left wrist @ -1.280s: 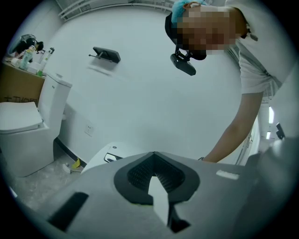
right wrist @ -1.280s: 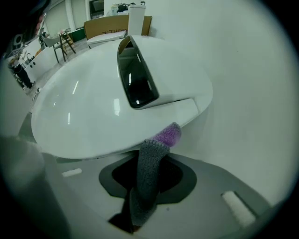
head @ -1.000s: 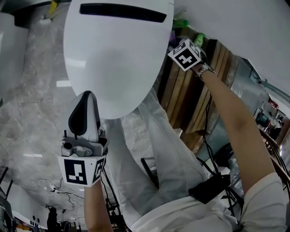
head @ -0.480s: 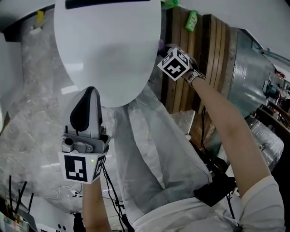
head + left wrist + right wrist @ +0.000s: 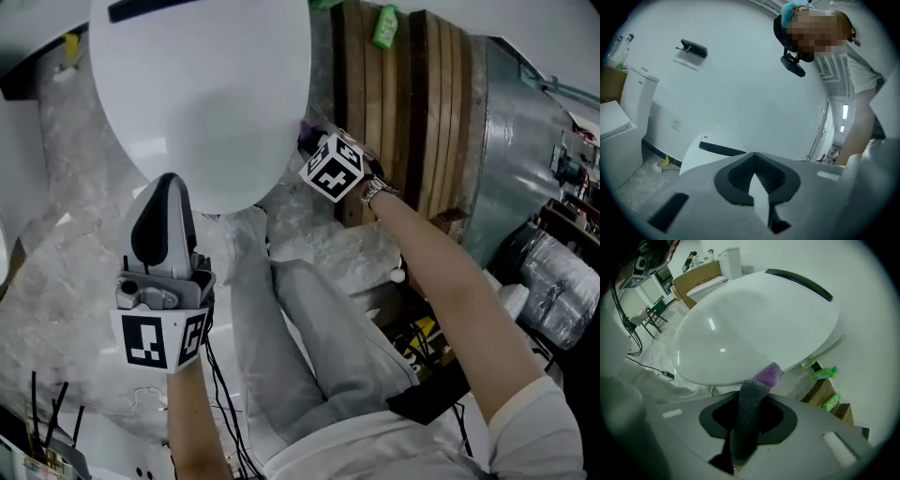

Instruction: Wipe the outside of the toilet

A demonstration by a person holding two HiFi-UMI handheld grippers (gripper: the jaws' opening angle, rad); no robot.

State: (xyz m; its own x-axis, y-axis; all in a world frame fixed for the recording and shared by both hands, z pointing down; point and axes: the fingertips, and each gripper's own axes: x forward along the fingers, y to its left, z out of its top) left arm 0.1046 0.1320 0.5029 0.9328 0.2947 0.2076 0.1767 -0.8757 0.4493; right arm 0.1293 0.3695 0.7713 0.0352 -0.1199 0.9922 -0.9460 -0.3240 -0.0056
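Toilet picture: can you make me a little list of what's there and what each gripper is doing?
toilet: white, lid down
right gripper: fingers shut on the cloth
cloth: grey with a purple tip, tip up at the lid's rim
left gripper: fingers together, nothing in them
bottles: two green ones beside the toilet
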